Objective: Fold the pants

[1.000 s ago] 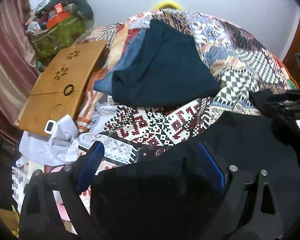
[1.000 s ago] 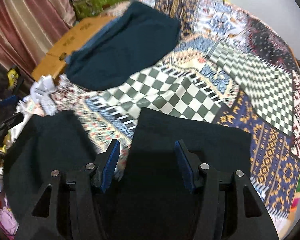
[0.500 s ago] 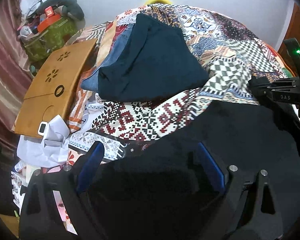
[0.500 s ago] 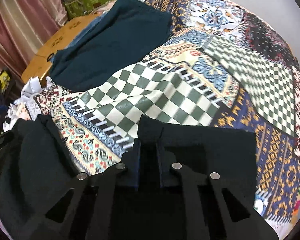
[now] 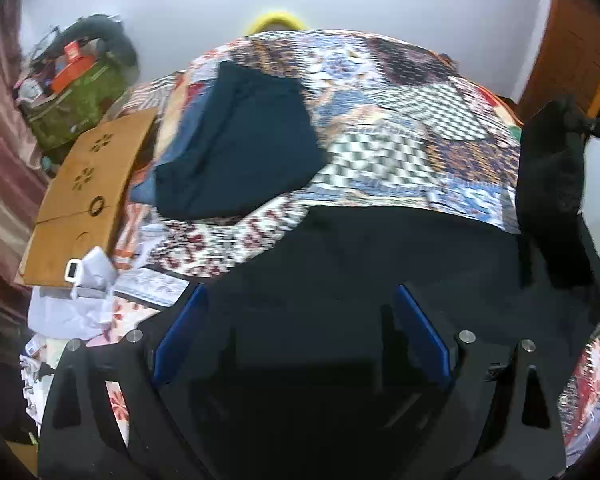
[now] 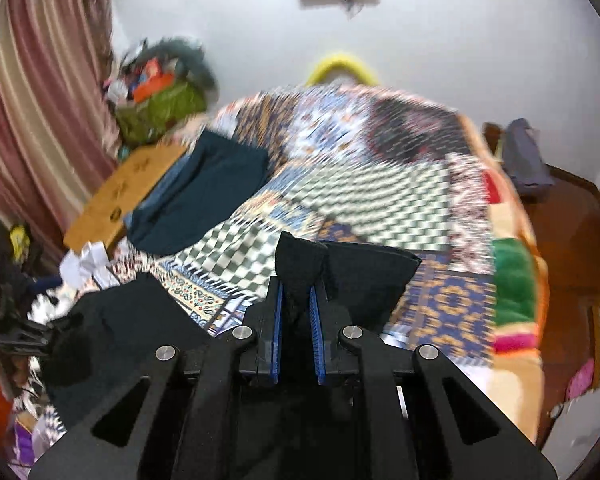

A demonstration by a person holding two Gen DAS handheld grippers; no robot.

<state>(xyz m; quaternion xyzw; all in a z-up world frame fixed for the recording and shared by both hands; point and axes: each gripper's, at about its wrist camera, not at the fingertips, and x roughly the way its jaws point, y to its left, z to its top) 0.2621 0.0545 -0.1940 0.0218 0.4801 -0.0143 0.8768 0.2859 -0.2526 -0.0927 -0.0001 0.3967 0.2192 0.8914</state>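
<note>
The black pants [image 5: 380, 248] lie across the near edge of the patterned bedspread [image 5: 400, 152]. My left gripper [image 5: 298, 320] is open, its blue pads on either side of the black cloth beneath it. My right gripper [image 6: 297, 300] is shut on a bunched corner of the pants [image 6: 300, 264] and holds it lifted above the bed; in the left wrist view this lifted end [image 5: 552, 184] hangs at the right. The rest of the pants [image 6: 112, 328] trails down to the left.
A folded dark teal garment [image 5: 240, 152] lies on blue cloth further back on the bed. A wooden lap table [image 5: 84, 192] and crumpled white paper [image 5: 80, 292] sit at the left edge. A green bag [image 6: 160, 112] stands by the curtain.
My right gripper closed on the pants' corner and lifted it off the bed. Both views tilted up and show more wall. My left gripper stayed open over the cloth.
</note>
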